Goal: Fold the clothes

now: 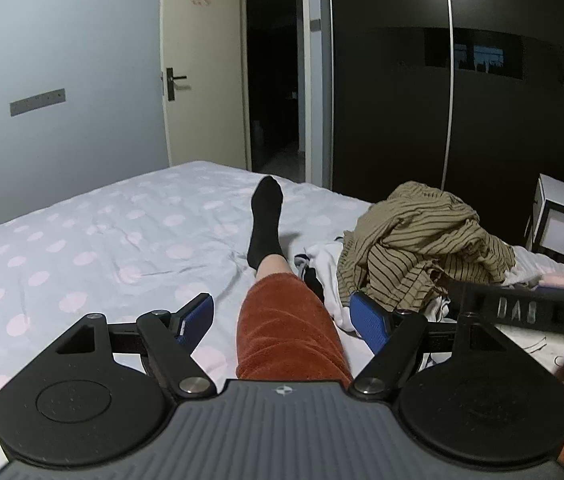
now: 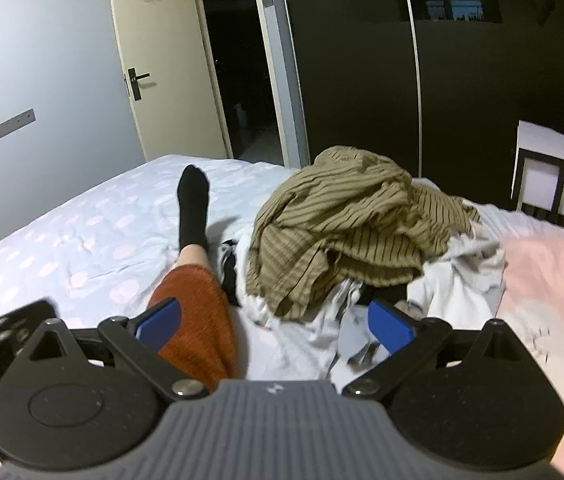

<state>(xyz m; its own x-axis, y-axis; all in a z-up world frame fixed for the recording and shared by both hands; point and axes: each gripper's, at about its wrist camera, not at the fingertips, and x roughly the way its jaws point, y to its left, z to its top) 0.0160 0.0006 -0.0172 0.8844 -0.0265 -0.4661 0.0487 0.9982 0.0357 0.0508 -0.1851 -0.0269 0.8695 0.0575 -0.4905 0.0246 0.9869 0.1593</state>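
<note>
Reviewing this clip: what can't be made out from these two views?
- White clothes, both views: mostly buried under the striped olive garment; count and type unclear.
- Pink fabric, right wrist view: blurred, cut by the right edge.
- Right hand-held gripper, left wrist view: motion-blurred; fingers indistinct.
- Doorway: too dark.

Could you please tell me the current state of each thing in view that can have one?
Left gripper: jaws open, holding nothing.
Right gripper: jaws open, holding nothing.
Striped garment: crumpled, unfolded, atop the pile.
White clothes: rumpled, unfolded.
Door: open.
Wardrobe doors: shut.
</note>
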